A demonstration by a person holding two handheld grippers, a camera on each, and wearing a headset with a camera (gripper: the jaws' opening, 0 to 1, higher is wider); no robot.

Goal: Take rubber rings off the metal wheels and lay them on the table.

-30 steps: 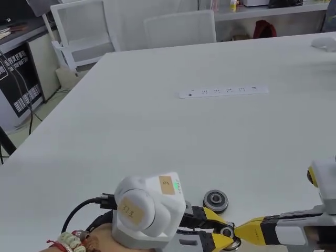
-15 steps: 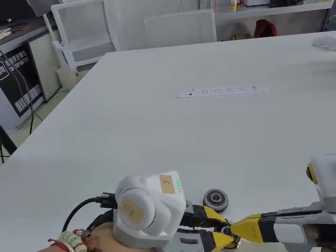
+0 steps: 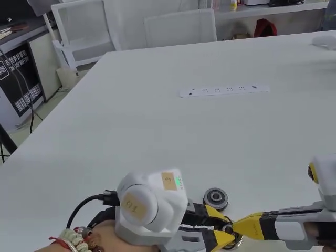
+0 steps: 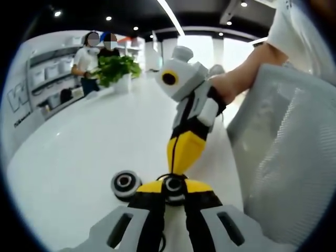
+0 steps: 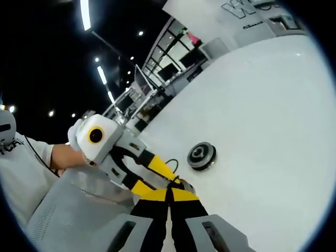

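Note:
A small metal wheel (image 4: pixel 174 185) with a black rubber ring sits pinched between the yellow tips of my left gripper (image 4: pixel 173 188), low over the white table (image 3: pixel 157 131). My right gripper (image 5: pixel 169 192) meets it tip to tip, jaws shut, and a thin black loop of rubber ring (image 5: pixel 174 166) rises at its tips. In the head view the left gripper (image 3: pixel 223 234) and right gripper (image 3: pixel 237 227) touch near the bottom edge. A second wheel (image 3: pixel 216 197) with its ring on lies flat just beyond them, also seen as the second wheel (image 4: pixel 126 184) and the second wheel (image 5: pixel 202 155).
A white power strip (image 3: pixel 224 91) lies farther out on the table. White chairs (image 3: pixel 178 27) stand along the far edge. A grey mesh chair (image 4: pixel 283 157) is close beside me. Two people (image 4: pixel 97 52) stand far off near a plant.
Almost nothing: both grippers stay tip to tip at the held wheel, and the right gripper's tip has shifted only slightly. The loose wheel has not moved.

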